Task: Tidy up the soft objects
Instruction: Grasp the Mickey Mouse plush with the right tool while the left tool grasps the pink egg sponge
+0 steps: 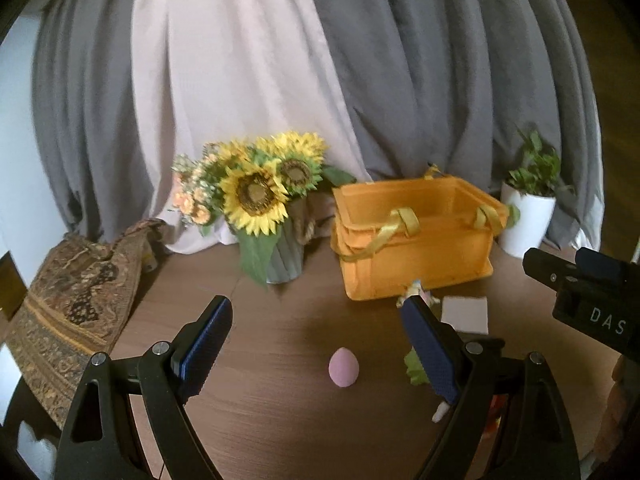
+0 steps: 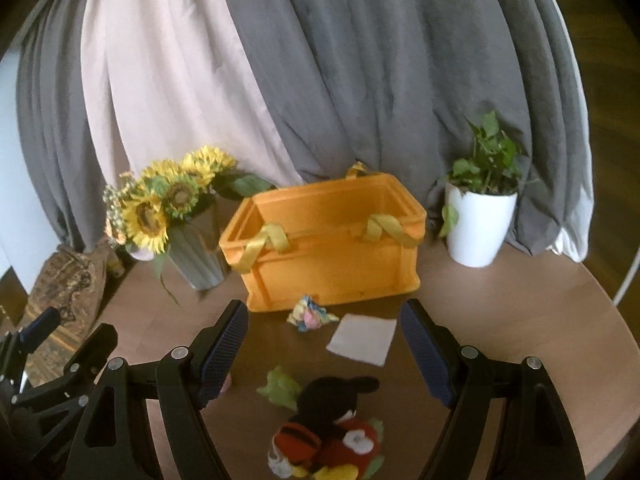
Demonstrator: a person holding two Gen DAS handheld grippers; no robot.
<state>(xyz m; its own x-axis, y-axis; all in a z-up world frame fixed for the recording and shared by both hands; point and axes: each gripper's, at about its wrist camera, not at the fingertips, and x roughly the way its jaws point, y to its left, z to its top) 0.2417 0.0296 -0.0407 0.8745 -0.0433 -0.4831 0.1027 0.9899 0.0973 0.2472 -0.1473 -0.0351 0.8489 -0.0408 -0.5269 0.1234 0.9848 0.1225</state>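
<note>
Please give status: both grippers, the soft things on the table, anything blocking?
Left gripper and right gripper: jaws open, empty. Pink egg sponge and plush toy on table, orange crate beyond. Nothing blocking.

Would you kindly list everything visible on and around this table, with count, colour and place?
crate: one, orange with yellow strap handles, back centre of table
sunflower bouquet: one, yellow, in a grey vase left of the crate
potted plant: one, green in a white pot, right of the crate
plush toy: one, black, red and yellow, near edge
sponge egg: one, pink, lying left of the plush toy
green soft item: one, beside the plush toy
pastel cloth bundle: one, in front of the crate
square cloth: one, white, flat, in front of the crate
patterned fabric: one, brown, draped at left edge
curtains: grey and pale pink, behind
table: one, brown wood
left gripper: open, empty
right gripper: open, empty
</note>
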